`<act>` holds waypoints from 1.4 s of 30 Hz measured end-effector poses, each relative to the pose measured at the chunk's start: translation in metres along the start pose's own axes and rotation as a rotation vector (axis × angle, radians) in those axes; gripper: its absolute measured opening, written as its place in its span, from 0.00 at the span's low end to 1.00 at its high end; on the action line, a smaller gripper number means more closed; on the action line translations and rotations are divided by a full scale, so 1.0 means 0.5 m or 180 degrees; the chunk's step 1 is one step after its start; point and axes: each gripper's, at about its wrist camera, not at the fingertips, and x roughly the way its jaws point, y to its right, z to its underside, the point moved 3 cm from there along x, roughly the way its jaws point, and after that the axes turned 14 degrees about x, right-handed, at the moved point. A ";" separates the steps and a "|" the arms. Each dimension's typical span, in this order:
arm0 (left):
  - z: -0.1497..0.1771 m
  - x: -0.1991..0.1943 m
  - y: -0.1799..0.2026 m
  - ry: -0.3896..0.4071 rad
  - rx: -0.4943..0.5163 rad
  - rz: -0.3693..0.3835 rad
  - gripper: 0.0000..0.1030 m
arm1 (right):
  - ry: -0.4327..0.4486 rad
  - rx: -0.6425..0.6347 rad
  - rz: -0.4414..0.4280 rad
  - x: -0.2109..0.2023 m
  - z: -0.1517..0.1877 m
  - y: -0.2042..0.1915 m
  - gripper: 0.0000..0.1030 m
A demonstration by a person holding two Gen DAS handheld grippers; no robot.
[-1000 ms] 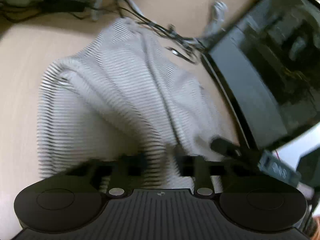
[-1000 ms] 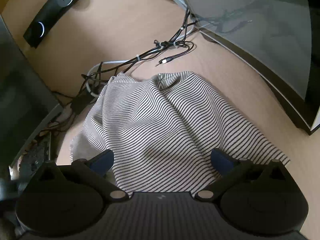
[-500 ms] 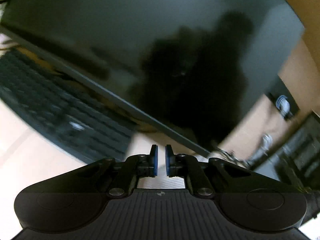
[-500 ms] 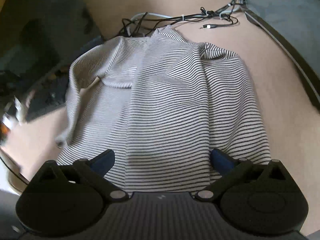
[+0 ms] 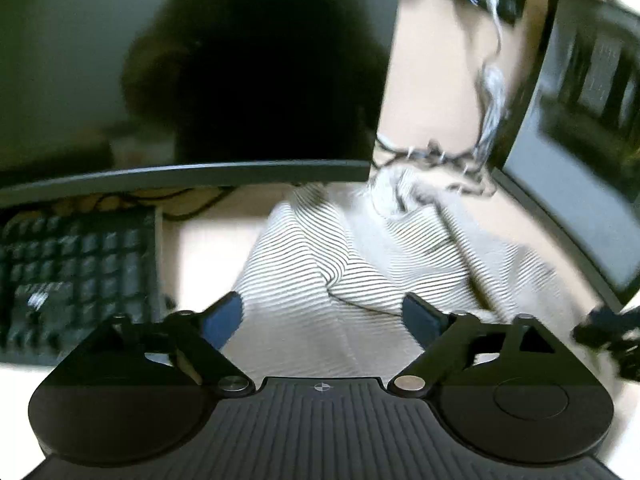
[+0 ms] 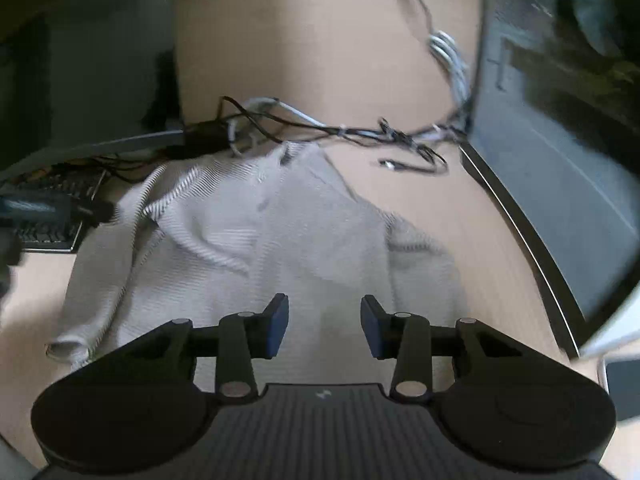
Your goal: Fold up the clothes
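Stripes on a tan desk

The shirt (image 5: 360, 276) is white with thin dark stripes; both grippers are black with blue pads (image 6: 276, 326). Black keyboard (image 5: 72, 276), black and white cables (image 6: 320, 130), and dark monitors (image 6: 560, 140) sit on the tan desk (image 6: 320, 48).

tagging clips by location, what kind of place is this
Probably a home or office computer desk: a striped garment lies on a wooden desktop between a keyboard, a monitor and tangled cables.
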 end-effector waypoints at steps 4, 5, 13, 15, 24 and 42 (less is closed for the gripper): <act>0.006 0.054 -0.022 -0.0227 -0.0133 -0.0140 0.93 | 0.0111 -0.0177 0.0039 0.038 -0.041 -0.042 0.49; 0.008 0.068 -0.027 -0.0284 -0.0166 -0.0175 0.93 | 0.0111 -0.0186 0.0012 0.055 -0.050 -0.054 0.55; 0.014 0.101 -0.060 -0.0433 -0.0426 -0.0238 0.93 | -0.0199 -0.1104 0.0030 0.190 -0.046 -0.106 0.07; 0.012 0.088 -0.070 -0.0382 -0.0493 -0.0197 0.93 | -0.0129 -0.1442 0.0004 0.161 -0.068 -0.078 0.04; 0.006 0.089 -0.081 -0.0323 -0.0624 -0.0107 0.94 | 0.0599 -0.2192 0.1324 0.166 -0.266 0.077 0.04; -0.013 0.159 -0.061 -0.0419 -0.0528 -0.0147 0.54 | 0.0560 -0.1562 0.0883 0.165 -0.264 0.080 0.34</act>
